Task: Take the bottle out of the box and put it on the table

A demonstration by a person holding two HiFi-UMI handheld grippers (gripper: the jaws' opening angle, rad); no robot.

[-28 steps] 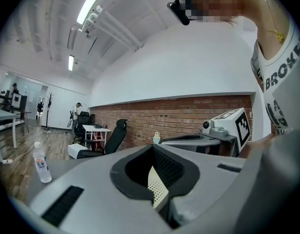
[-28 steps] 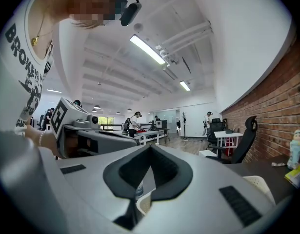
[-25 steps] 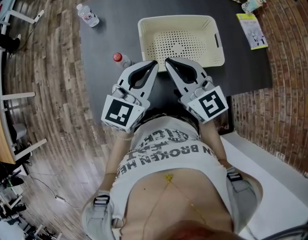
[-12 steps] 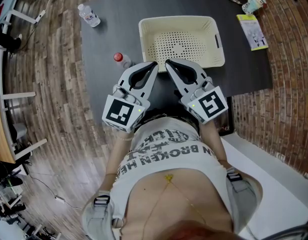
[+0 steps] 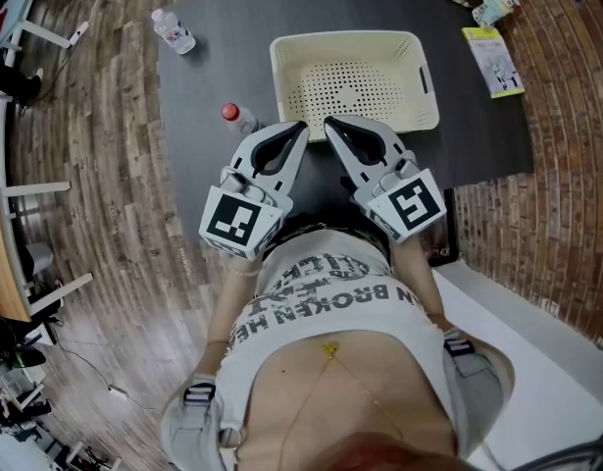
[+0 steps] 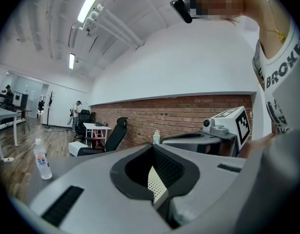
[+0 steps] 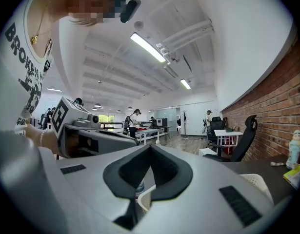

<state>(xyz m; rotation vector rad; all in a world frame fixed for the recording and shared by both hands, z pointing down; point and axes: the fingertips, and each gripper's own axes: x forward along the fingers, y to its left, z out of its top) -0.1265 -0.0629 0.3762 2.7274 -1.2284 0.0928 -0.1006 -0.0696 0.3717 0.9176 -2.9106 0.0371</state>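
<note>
The cream perforated box (image 5: 419, 67) stands on the dark table (image 5: 203, 77) with nothing inside it. A small red-capped bottle (image 5: 234, 117) stands upright on the table just left of the box. It also shows between the jaws in the right gripper view, as does the bottle (image 7: 139, 187). My left gripper (image 5: 299, 126) and right gripper (image 5: 330, 123) hover side by side at the table's near edge. Both are shut and hold nothing, their tips close to the box's near wall. In its own view the left gripper (image 6: 152, 147) frames the box wall (image 6: 154, 179).
A clear white-capped water bottle (image 5: 172, 29) stands at the table's far left corner, seen too in the left gripper view as the water bottle (image 6: 42, 160). A yellow-green leaflet (image 5: 493, 61) and a small figurine (image 5: 495, 6) lie at the far right. Brick floor lies right of the table.
</note>
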